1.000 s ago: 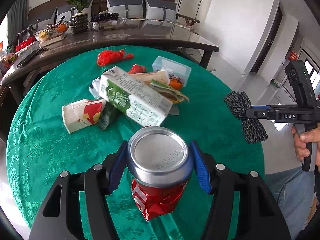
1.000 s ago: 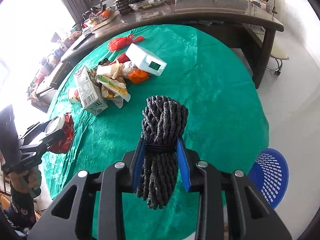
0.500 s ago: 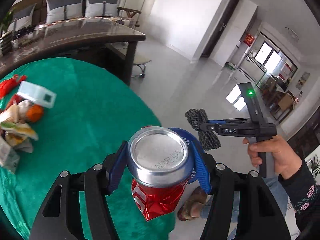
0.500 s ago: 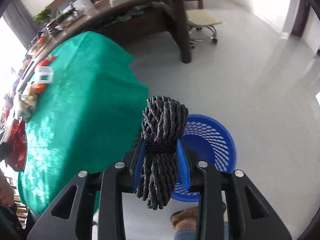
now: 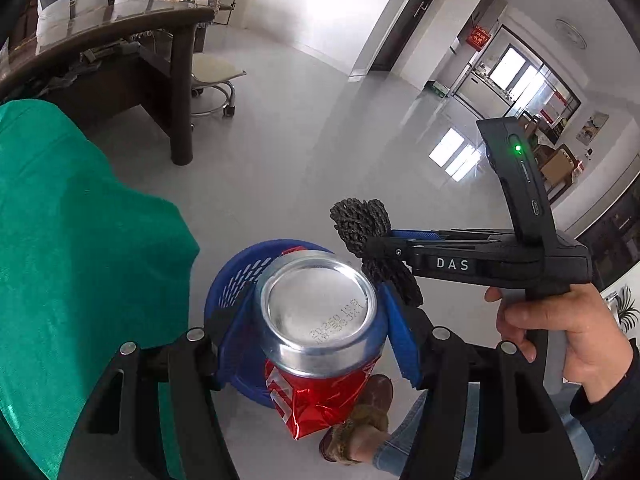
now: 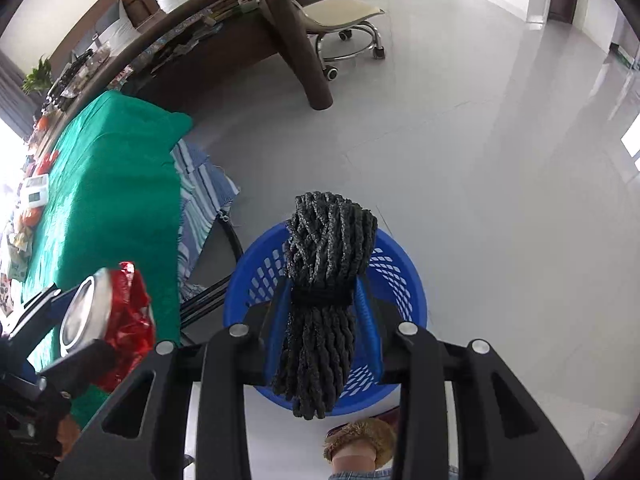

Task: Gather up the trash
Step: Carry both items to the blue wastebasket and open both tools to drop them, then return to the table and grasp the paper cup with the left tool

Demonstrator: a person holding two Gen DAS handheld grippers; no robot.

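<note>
- Left wrist view: pale tiled floor, green tablecloth hanging at the left, dark desk and stool behind.
- Left gripper clenched on a crushed red can, silver base toward the camera, held over a blue basket on the floor.
- Right gripper comes in from the right, pinching a dark rope bundle just beside the can.
- Right wrist view: same floor, tablecloth edge at the left.
- Right gripper grasps the rope at its tied waist, directly above the basket.
- Can in the left gripper, beside the basket's left rim.
</note>
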